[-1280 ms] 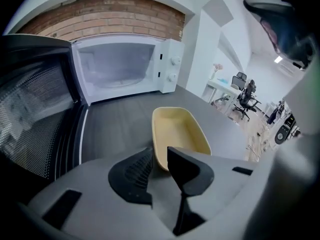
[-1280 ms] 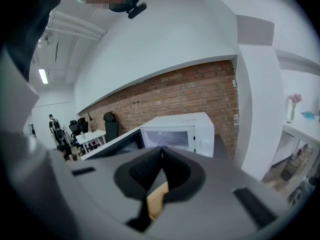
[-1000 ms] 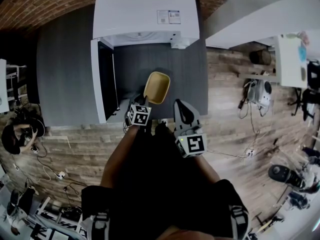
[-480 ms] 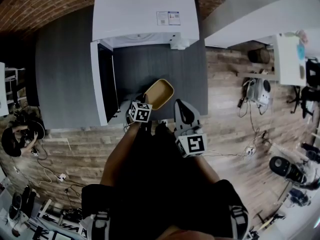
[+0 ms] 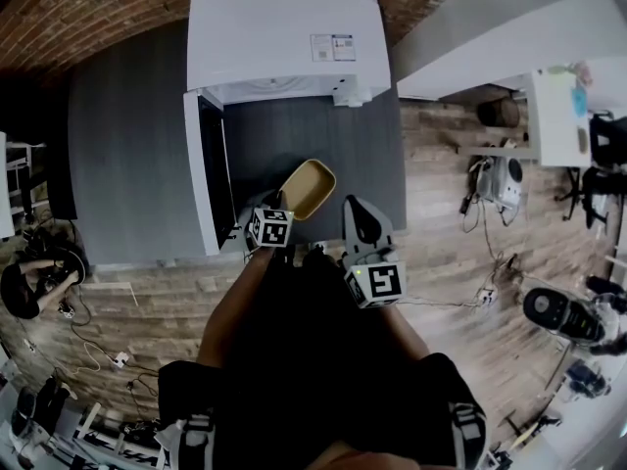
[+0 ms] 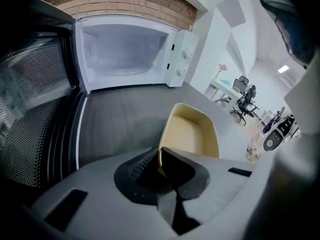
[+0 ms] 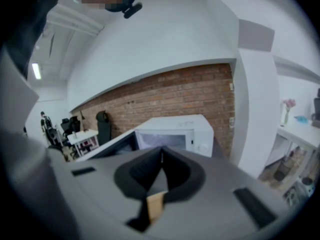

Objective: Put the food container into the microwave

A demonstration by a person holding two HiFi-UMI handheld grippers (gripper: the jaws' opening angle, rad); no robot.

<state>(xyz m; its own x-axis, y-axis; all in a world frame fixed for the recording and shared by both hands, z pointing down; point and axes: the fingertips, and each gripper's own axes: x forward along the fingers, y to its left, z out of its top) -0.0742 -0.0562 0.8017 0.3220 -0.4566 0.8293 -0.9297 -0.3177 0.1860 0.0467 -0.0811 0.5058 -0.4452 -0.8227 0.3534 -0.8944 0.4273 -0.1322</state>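
While the left gripper [image 6: 161, 156] clamps the container's [image 6: 192, 134] near rim, the container hangs tilted over the counter [image 6: 120, 114], short of the open microwave [image 6: 125, 54] — not inside. Right gripper [image 7: 160, 154] — jaws closed, empty, beside the left, both forearms extended forward.

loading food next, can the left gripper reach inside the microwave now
Probably yes: the door stands open at the left, the microwave looks empty inside, and nothing shows on the counter between it and the left gripper holding the container.
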